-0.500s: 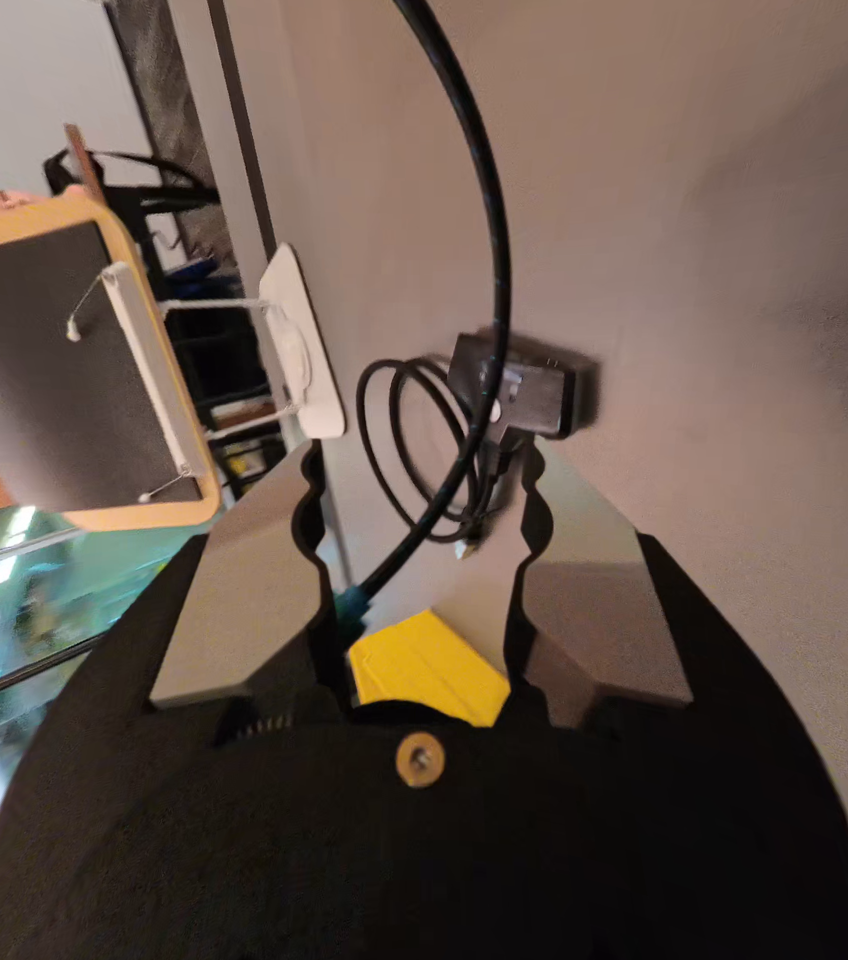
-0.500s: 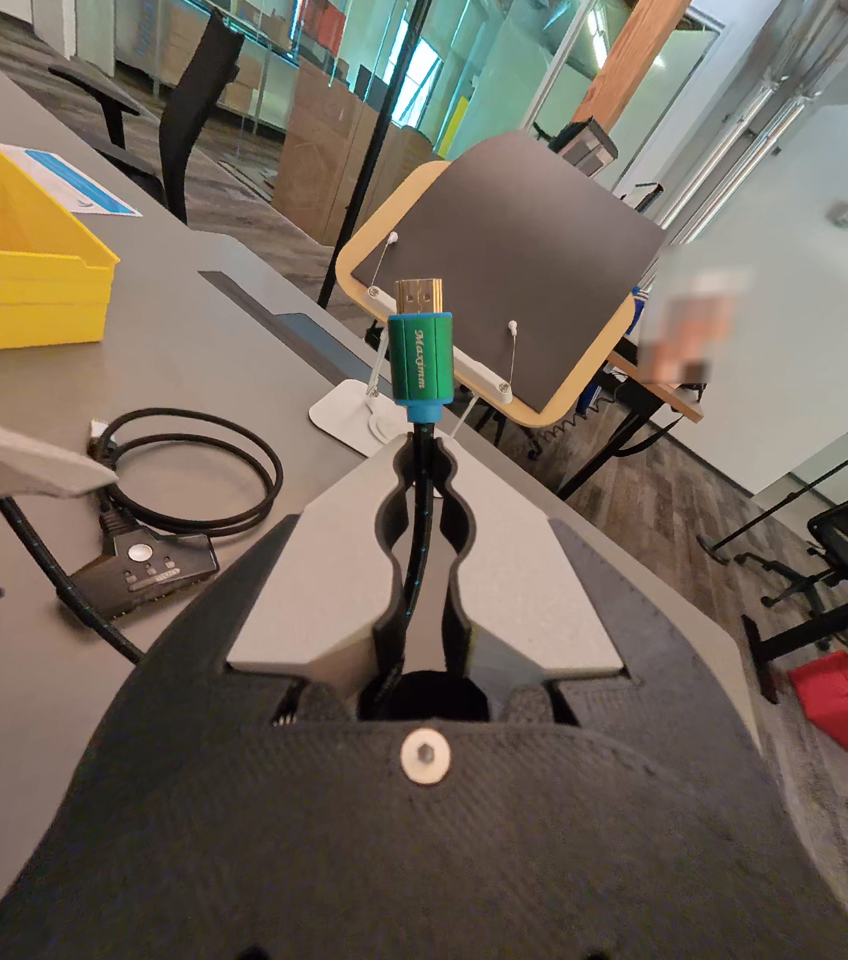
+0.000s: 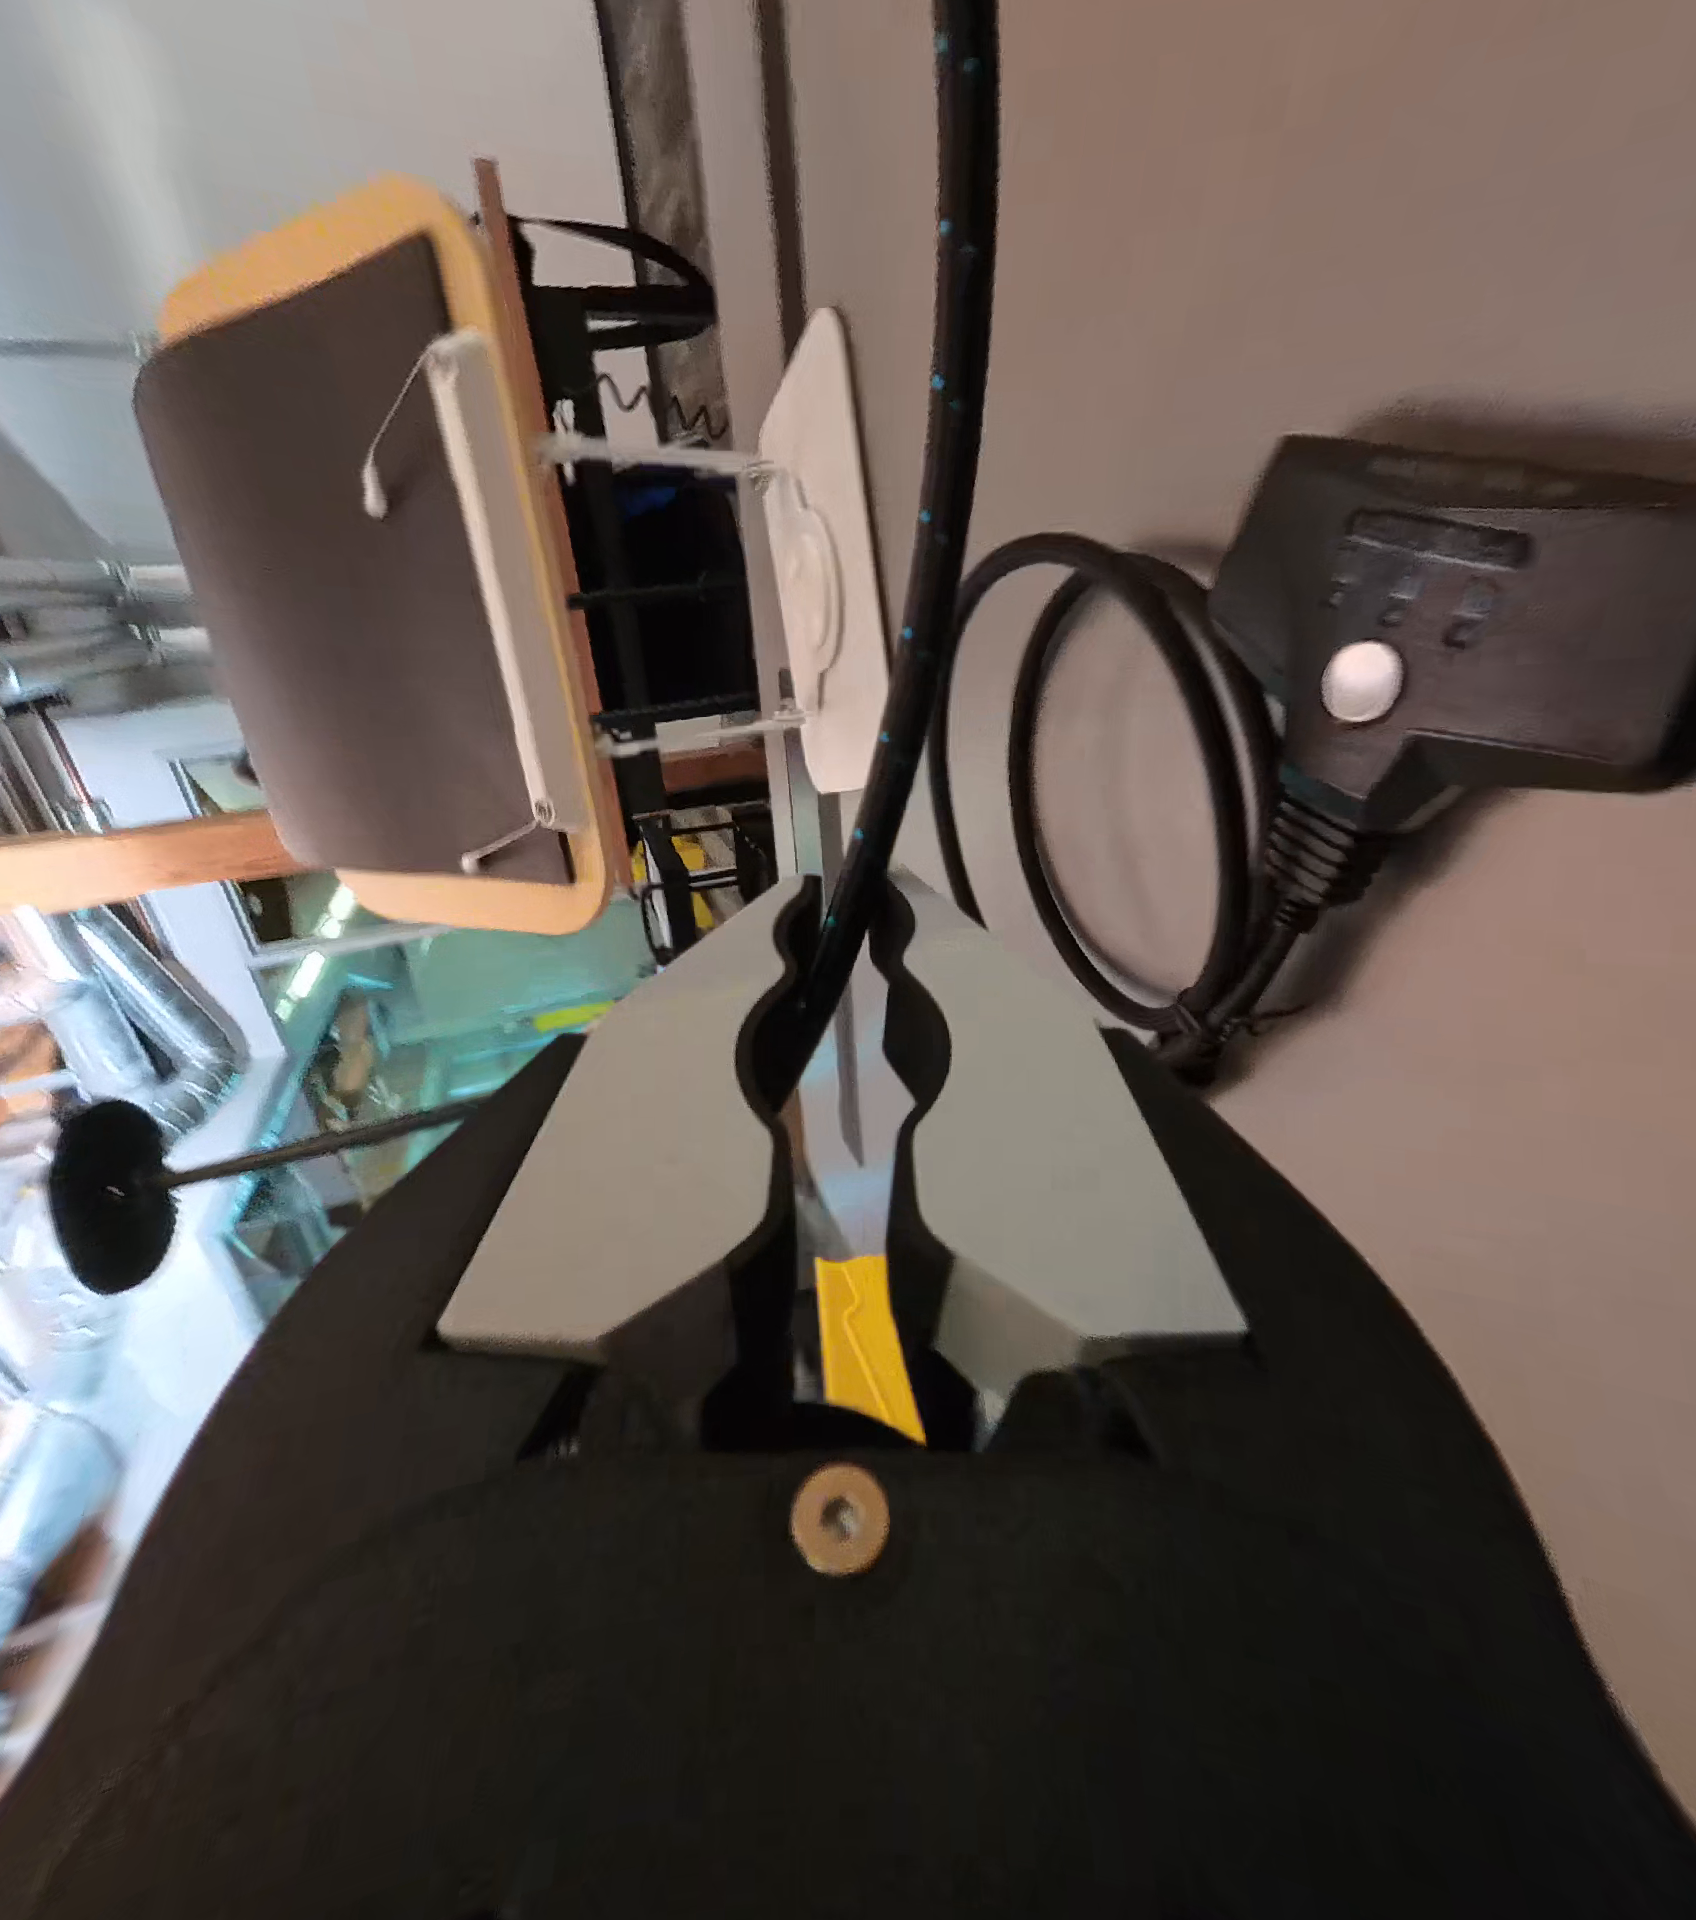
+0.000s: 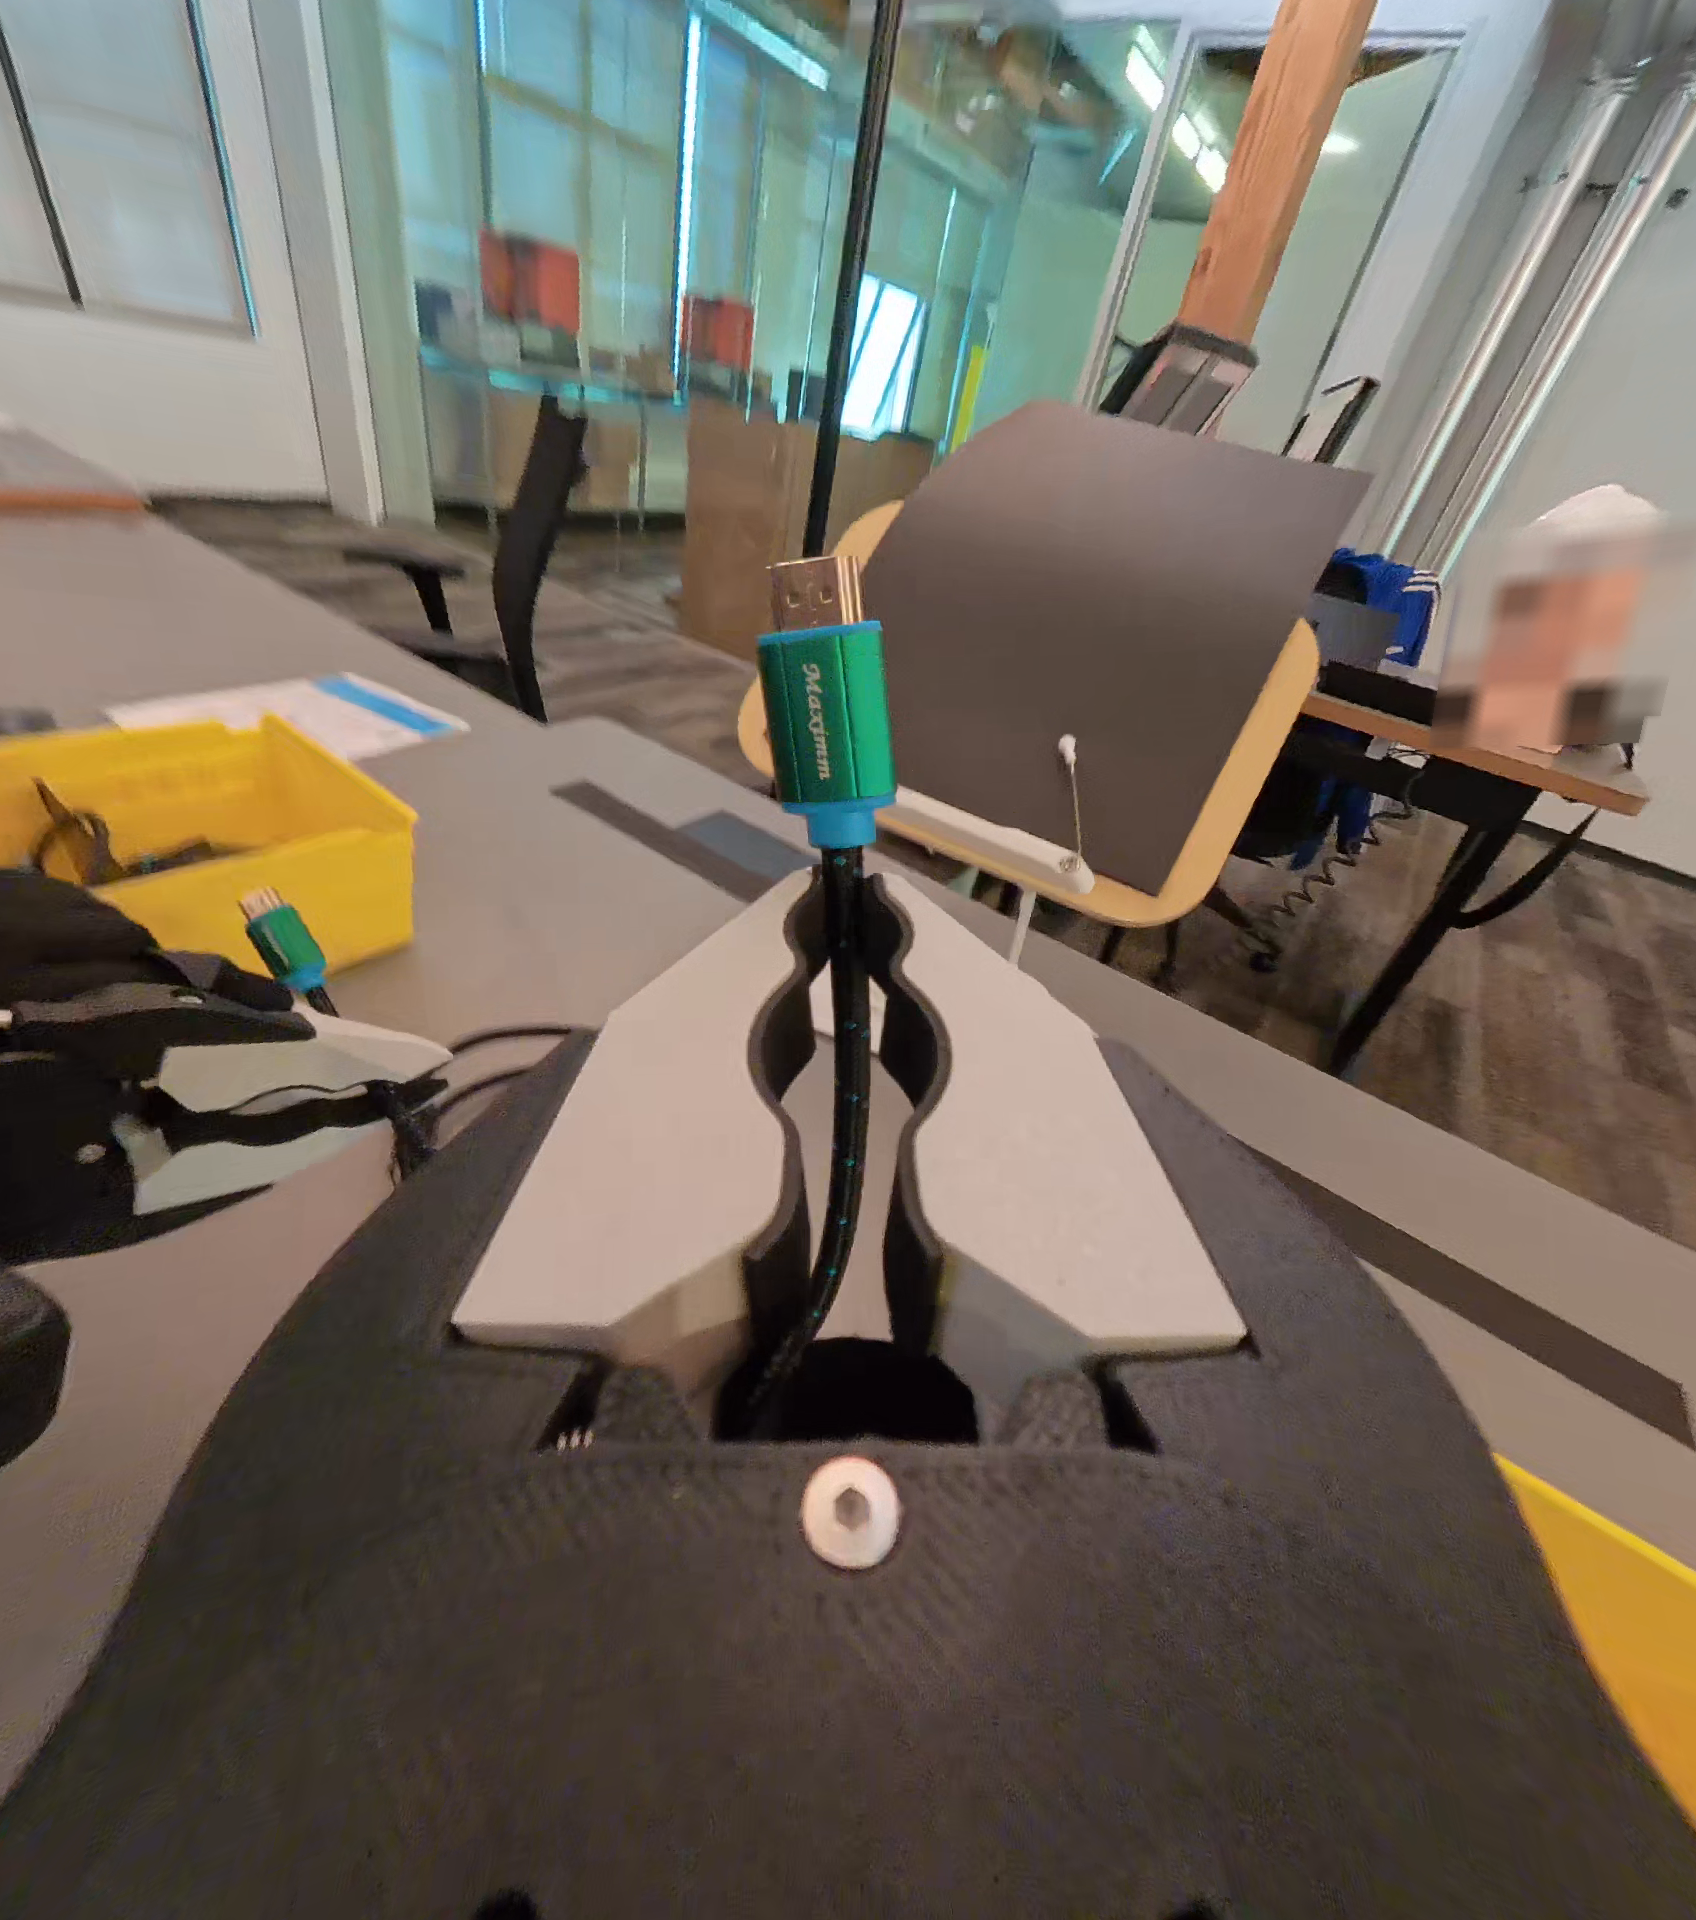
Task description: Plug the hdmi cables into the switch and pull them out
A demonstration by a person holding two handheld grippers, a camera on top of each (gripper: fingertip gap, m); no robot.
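Change: half a second ago my left gripper (image 3: 839,920) gaped around the braided HDMI cable (image 3: 932,520); now it pinches it.
Meaning: I judge both leads ready for plugging.
Right gripper (image 4: 849,914): clamped below the green metal plug (image 4: 823,717).
HDMI switch (image 3: 1509,634): matte black box, right of the left gripper, ports unoccupied.

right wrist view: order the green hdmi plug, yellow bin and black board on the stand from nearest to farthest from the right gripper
1. Green hdmi plug: just above the right gripper, which is shut on its cable.
2. Yellow bin: off to the left on the grey table.
3. Black board on the stand: ahead and right, at the table's far edge.
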